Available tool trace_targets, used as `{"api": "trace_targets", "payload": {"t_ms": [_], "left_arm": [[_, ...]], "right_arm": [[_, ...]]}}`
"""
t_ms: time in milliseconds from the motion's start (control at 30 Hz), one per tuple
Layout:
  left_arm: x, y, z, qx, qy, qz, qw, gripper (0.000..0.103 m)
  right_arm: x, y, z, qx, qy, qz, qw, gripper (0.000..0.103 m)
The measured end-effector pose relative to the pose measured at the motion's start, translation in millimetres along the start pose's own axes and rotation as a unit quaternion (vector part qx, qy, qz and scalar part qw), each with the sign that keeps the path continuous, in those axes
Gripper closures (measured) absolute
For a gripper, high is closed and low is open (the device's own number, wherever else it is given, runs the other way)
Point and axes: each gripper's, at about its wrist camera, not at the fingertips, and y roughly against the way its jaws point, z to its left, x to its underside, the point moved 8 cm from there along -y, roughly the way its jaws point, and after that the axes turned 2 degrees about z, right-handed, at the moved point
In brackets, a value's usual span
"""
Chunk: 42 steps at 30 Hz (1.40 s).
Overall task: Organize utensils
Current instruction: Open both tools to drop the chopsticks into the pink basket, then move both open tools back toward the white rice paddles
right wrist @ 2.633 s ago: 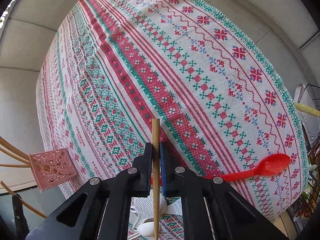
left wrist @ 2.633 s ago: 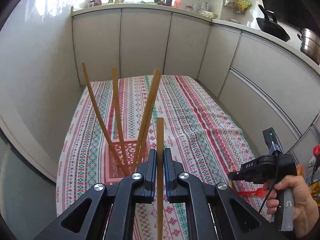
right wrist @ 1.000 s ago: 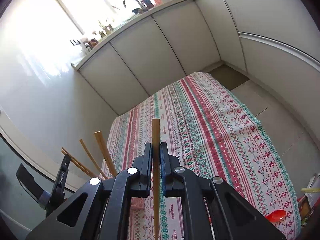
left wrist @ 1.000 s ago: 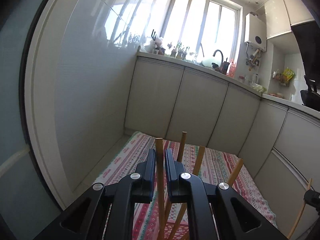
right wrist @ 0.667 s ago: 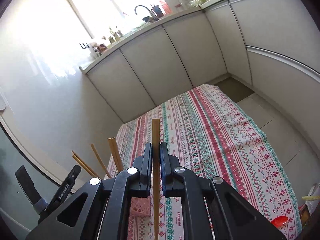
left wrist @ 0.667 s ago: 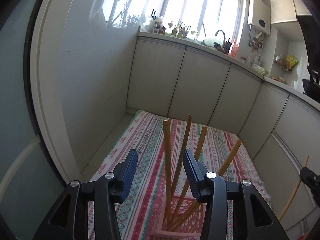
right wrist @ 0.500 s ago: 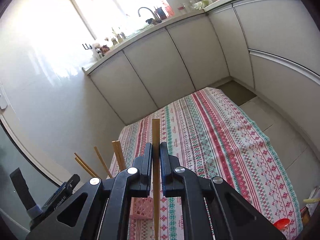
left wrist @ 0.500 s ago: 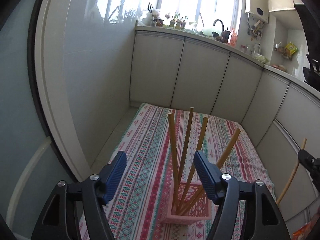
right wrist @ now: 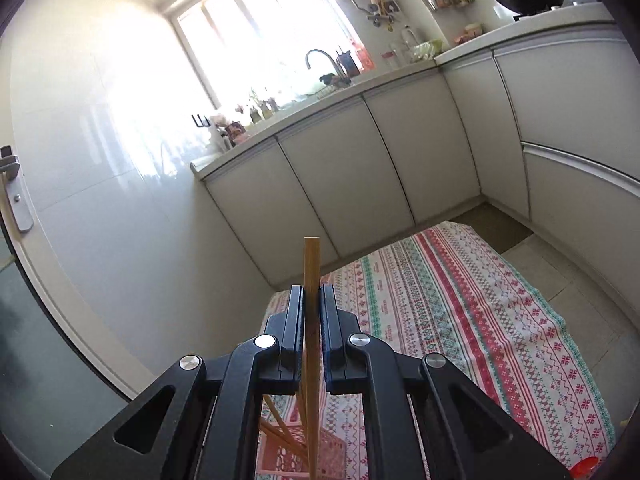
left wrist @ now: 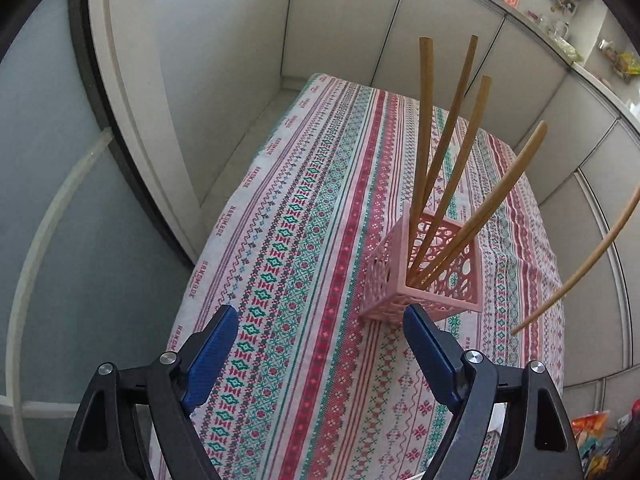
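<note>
The left gripper (left wrist: 320, 330) is opening its jaws wide and nothing is between them. Just beyond it a pink holder (left wrist: 424, 270) stands on the patterned tablecloth (left wrist: 304, 216), with four wooden chopsticks (left wrist: 422, 128) leaning in it. The right gripper (right wrist: 311, 298) pinches one more chopstick (right wrist: 311, 264) upright between its pressed jaws, above the holder.

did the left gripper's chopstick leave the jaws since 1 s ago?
Yes. The left gripper, jaws opening, holds nothing; that chopstick now stands in the pink basket on the tablecloth.
</note>
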Motion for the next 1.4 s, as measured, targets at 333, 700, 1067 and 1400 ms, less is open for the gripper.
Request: {"api": "trace_targets", "payload": {"t_ms": [333,700,1067,1400], "left_arm": [[-2.1,-7.1,11.2,-0.006,0.003,0.007,1.0,0.017],[0.8,-12.4,4.5,-0.002,-0.008,0.017,0.9998,0.017],[9.1,-7.1,-14.8,0.024,-0.032,0.025,0.9989,0.017],[39.3,-5.5,-51.2,0.035,-0.095,0.048,0.9937,0.017]], "right_arm": [[26.4,-38.3,52.4,0.027,0.091,-0.042,0.995,0.095],[79.2,-81.2,37.7,0.027,0.111,0.039,0.993,0.093],[56.8,-37.0,-3.0,0.021,0.05,0.114,0.992,0.061],[87.1,16.8,-76.3,0.107,0.039,0.232,0.966,0.053]]}}
